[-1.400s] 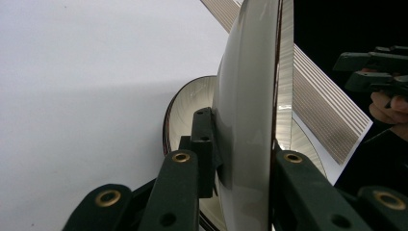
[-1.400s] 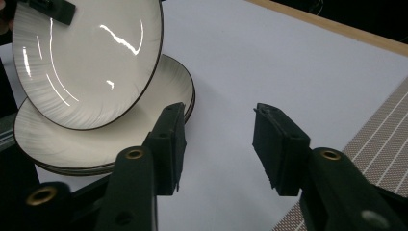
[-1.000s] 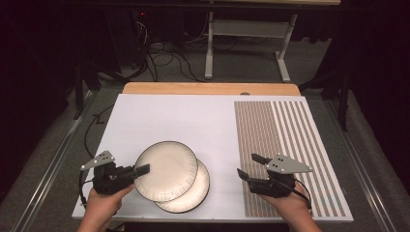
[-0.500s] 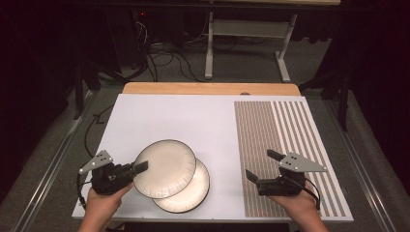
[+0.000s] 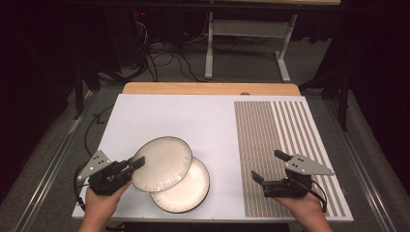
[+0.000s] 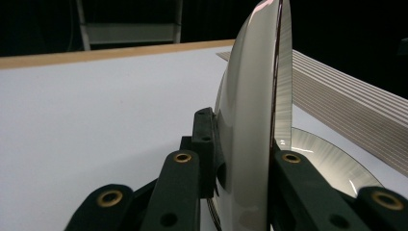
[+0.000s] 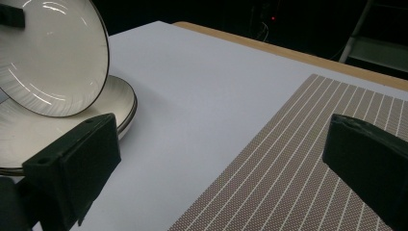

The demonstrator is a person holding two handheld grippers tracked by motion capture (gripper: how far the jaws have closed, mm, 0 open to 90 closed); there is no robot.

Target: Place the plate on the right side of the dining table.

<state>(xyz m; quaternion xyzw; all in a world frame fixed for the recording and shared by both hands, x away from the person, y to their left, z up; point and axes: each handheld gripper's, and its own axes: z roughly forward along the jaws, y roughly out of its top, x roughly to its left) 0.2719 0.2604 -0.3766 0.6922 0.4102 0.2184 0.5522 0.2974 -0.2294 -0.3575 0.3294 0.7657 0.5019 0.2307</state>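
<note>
Two cream plates with dark rims sit at the front left of the white board. The lower plate point(image 5: 186, 191) point(image 7: 29, 130) lies flat. The upper plate point(image 5: 162, 163) point(image 7: 53, 57) is tilted, leaning over the lower one, with my left gripper point(image 5: 138, 163) shut on its left rim. In the left gripper view the upper plate point(image 6: 250, 96) stands edge-on between the jaws of the left gripper point(image 6: 245, 144). My right gripper point(image 5: 267, 165) point(image 7: 226, 154) hovers over the striped mat point(image 5: 275, 145), apart from the plates. Its jaws have just been opening and stand wide with nothing between them.
The brown striped mat point(image 7: 308, 159) covers the right part of the white board point(image 5: 193, 121). A wooden table edge point(image 5: 208, 88) runs along the back. Cables and a metal stand point(image 5: 244, 29) lie on the floor beyond.
My right gripper has shifted to the right, farther from the plates, and its jaws have spread wider. The left gripper and its plate have stayed put.
</note>
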